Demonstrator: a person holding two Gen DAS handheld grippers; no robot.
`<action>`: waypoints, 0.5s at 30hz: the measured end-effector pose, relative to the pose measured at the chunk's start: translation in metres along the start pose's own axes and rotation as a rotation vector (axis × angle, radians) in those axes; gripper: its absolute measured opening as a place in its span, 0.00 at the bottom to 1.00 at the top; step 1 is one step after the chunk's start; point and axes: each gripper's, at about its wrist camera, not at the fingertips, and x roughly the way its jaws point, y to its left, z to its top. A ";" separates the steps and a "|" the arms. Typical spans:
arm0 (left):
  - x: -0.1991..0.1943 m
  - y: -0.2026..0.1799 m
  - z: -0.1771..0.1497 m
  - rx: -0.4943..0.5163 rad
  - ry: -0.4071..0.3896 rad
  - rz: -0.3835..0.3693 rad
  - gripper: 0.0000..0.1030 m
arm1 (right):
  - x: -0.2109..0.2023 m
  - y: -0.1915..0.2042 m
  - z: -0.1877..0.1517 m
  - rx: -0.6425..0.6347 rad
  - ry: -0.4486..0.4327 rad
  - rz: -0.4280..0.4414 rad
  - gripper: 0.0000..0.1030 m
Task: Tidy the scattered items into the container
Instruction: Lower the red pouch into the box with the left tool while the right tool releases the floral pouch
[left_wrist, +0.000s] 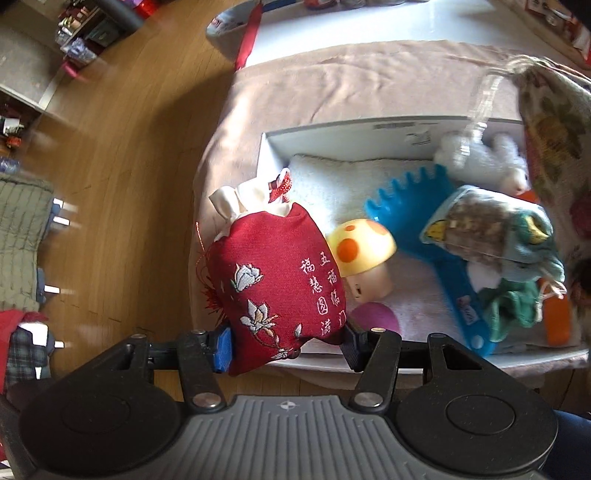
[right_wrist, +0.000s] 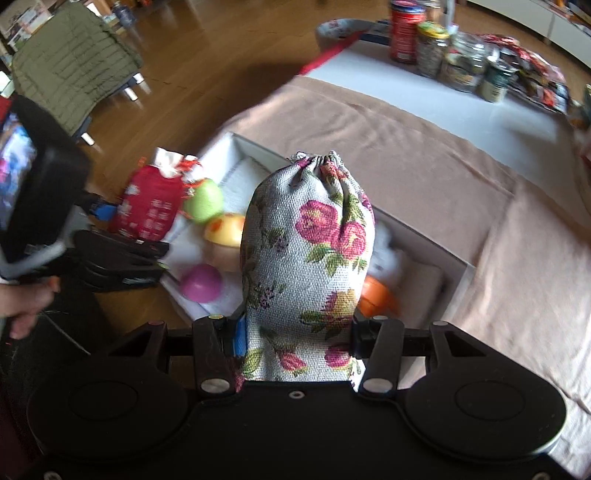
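My left gripper (left_wrist: 286, 345) is shut on a red embroidered pouch (left_wrist: 275, 280) and holds it over the left end of the white box (left_wrist: 369, 129). The pouch also shows in the right wrist view (right_wrist: 149, 206). My right gripper (right_wrist: 297, 338) is shut on a floral drawstring bag (right_wrist: 306, 266), held above the box (right_wrist: 461, 275); its edge shows in the left wrist view (left_wrist: 554, 129). Inside the box lie a yellow mushroom toy (left_wrist: 360, 245), a blue rake (left_wrist: 424, 236), a snack packet (left_wrist: 476, 225), a white plush (left_wrist: 484, 158), a pink ball (right_wrist: 201, 282) and a green ball (right_wrist: 203, 201).
The box sits on a beige cloth (right_wrist: 424, 147) over a white table (right_wrist: 443, 96). Jars and cans (right_wrist: 443, 51) stand at the table's far end. A wooden floor (left_wrist: 129, 166) lies to the left, with a green padded seat (right_wrist: 74, 62).
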 end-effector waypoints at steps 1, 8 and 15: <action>0.003 0.002 0.000 -0.006 0.003 -0.003 0.55 | 0.004 0.006 0.003 -0.007 0.004 0.005 0.48; 0.018 0.011 -0.001 -0.026 0.017 -0.031 0.55 | 0.028 0.030 0.012 -0.035 0.036 0.014 0.48; 0.023 0.009 0.001 -0.039 0.017 -0.073 0.56 | 0.035 0.026 0.012 -0.016 0.048 -0.001 0.48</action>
